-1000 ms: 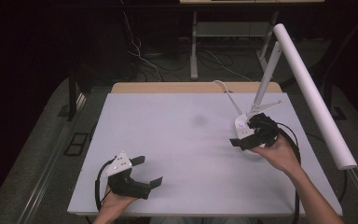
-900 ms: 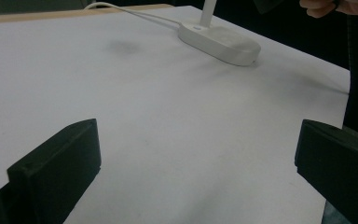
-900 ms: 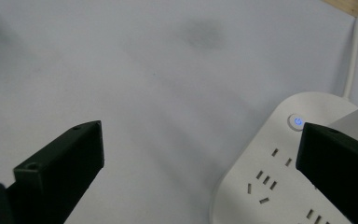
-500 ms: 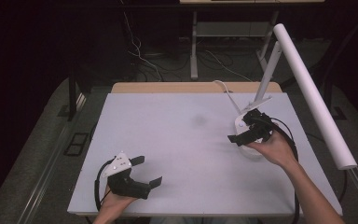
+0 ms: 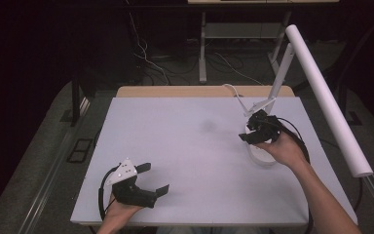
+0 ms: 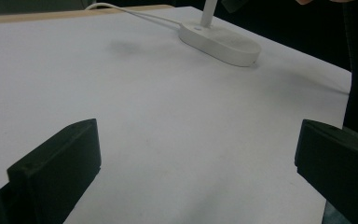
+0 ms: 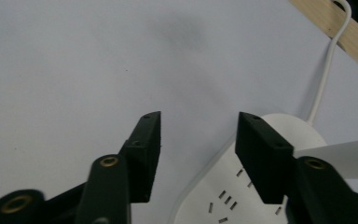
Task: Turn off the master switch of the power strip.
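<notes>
A white desk lamp stands on the right of the table, with its oval base partly under my right hand. Its thin arm rises to a long white tube head. My right gripper hovers open over the base's far left end, with nothing between its jaws. In the right gripper view the gripper spans the base's edge, with the lamp arm at the right. My left gripper rests open near the front left of the table, and its view looks across to the base.
The white tabletop ends at a wooden strip along the far edge. The lamp's white cable runs from the base over that strip. Beyond the table are dark floor, table legs and loose cables.
My right gripper has crept a little farther away and leftward over the lamp base. The left gripper has stayed put.
</notes>
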